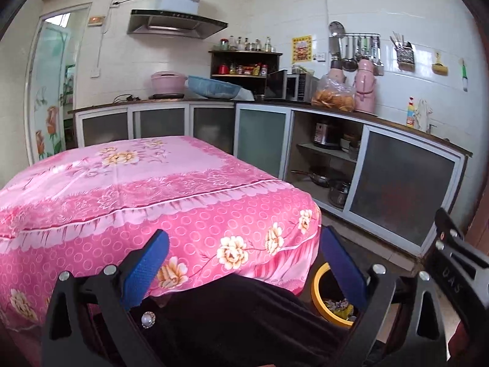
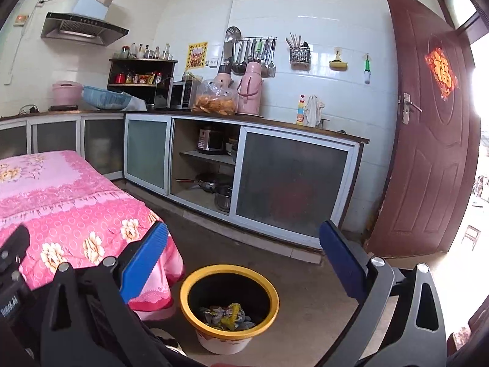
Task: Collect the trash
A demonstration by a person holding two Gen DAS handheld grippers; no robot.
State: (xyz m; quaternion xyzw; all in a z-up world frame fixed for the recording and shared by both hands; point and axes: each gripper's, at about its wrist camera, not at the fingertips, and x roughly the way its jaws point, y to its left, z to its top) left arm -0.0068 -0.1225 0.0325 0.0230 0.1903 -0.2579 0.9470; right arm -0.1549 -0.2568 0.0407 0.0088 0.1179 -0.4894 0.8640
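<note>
A yellow-rimmed trash bin (image 2: 229,302) stands on the floor by the table's corner, with crumpled wrappers (image 2: 226,316) lying inside it. My right gripper (image 2: 243,238) is open and empty, held above and just behind the bin. My left gripper (image 1: 244,244) is open and empty, facing the table with the pink floral cloth (image 1: 128,189). The bin (image 1: 330,299) shows partly behind the left gripper's right finger. No trash shows on the tabletop.
Kitchen cabinets (image 2: 290,180) with a counter run along the back and right walls. A brown door (image 2: 428,140) stands open at the right. The concrete floor (image 2: 311,275) lies around the bin. Dark clothing (image 1: 244,321) fills the bottom of the left wrist view.
</note>
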